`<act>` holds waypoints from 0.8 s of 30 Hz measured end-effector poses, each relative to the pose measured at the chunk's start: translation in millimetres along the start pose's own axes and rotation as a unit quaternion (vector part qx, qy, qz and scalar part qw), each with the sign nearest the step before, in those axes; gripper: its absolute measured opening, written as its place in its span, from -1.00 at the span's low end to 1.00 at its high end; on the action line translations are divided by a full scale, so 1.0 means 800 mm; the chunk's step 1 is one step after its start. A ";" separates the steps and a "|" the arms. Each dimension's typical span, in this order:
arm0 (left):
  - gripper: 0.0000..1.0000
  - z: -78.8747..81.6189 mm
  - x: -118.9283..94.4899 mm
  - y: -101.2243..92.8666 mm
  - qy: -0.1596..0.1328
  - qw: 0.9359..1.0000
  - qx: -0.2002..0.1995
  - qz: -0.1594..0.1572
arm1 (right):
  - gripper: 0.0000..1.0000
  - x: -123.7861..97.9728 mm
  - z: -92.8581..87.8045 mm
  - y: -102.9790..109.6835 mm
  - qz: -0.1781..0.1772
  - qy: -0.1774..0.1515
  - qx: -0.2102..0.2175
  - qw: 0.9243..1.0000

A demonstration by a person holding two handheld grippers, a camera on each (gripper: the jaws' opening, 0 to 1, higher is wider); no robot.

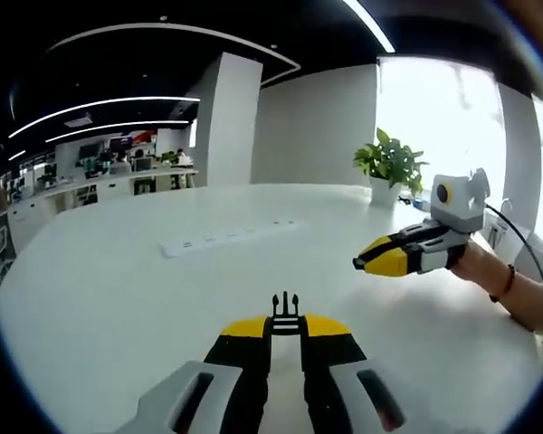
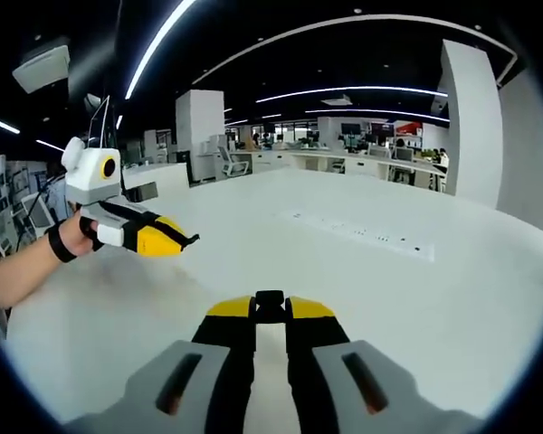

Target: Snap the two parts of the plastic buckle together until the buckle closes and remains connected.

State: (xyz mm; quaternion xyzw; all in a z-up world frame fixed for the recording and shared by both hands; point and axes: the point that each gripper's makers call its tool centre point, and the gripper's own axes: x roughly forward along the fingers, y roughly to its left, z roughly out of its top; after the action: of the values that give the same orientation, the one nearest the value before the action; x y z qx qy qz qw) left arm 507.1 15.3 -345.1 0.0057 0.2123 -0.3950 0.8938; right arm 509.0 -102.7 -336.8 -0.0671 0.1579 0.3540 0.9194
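Observation:
In the left gripper view my left gripper (image 1: 285,328) is shut on the black pronged half of the buckle (image 1: 285,310), whose prongs stick out past the yellow tips. My right gripper (image 1: 369,262) hovers above the white table (image 1: 118,298), off to the right and apart from the left one. In the right gripper view my right gripper (image 2: 270,310) is shut on the black socket half (image 2: 270,300). To its left, the left gripper (image 2: 174,240) hangs in a hand with the pronged half (image 2: 192,240) at its tip. The two halves are apart.
A white power strip (image 1: 226,237) (image 2: 362,235) lies on the table beyond the grippers. A potted plant (image 1: 391,167) stands at the table's far right edge by a bright window. Office desks and a white pillar (image 2: 197,127) stand in the background.

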 end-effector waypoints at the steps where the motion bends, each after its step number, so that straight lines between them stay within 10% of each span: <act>1: -0.79 -0.003 -0.003 0.000 0.007 1.000 0.002 0.000 | -0.79 -0.001 0.002 0.001 0.001 -0.001 0.000 1.000; 24: -0.79 -0.012 -0.049 -0.020 0.023 0.999 0.004 -0.044 | -0.79 -0.006 0.013 0.043 0.072 0.010 0.002 0.997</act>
State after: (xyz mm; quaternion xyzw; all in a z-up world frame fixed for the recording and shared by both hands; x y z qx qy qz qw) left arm 468.4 33.5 -336.0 0.0086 0.2310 -0.4345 0.8705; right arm 484.8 -78.2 -325.9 -0.0570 0.1727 0.4183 0.8899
